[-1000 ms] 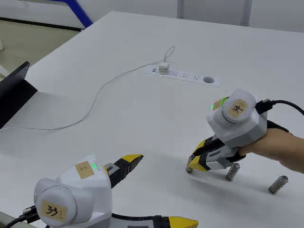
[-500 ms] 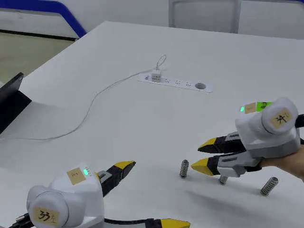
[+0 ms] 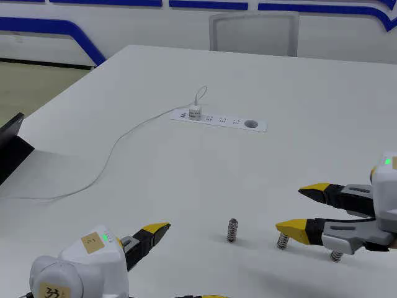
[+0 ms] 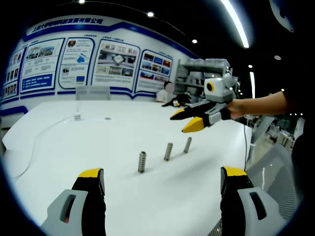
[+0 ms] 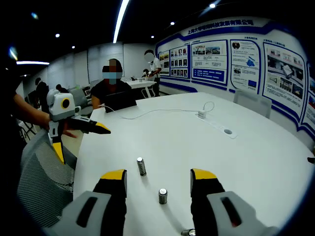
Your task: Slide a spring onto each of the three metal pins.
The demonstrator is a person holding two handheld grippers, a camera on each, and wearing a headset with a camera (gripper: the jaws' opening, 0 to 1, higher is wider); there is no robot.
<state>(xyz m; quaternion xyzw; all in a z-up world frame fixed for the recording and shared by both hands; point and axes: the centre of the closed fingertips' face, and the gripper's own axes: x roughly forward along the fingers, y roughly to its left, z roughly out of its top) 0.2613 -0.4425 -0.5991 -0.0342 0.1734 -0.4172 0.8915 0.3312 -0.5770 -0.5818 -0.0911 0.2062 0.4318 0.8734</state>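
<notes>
White table [image 3: 186, 180], right hand-held gripper [image 3: 289, 208] level, agape

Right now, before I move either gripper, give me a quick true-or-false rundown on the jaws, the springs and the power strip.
1. The left gripper and the right gripper both have open jaws with nothing between them. True.
2. Three springs stand upright in a row on the table. True.
3. The right gripper is shut on the middle spring. False: its jaws are open and it is held above the middle spring.
4. The power strip lies between the two grippers. False: the power strip lies farther back, beyond the springs.
5. A white cable runs from the power strip. True.
</notes>
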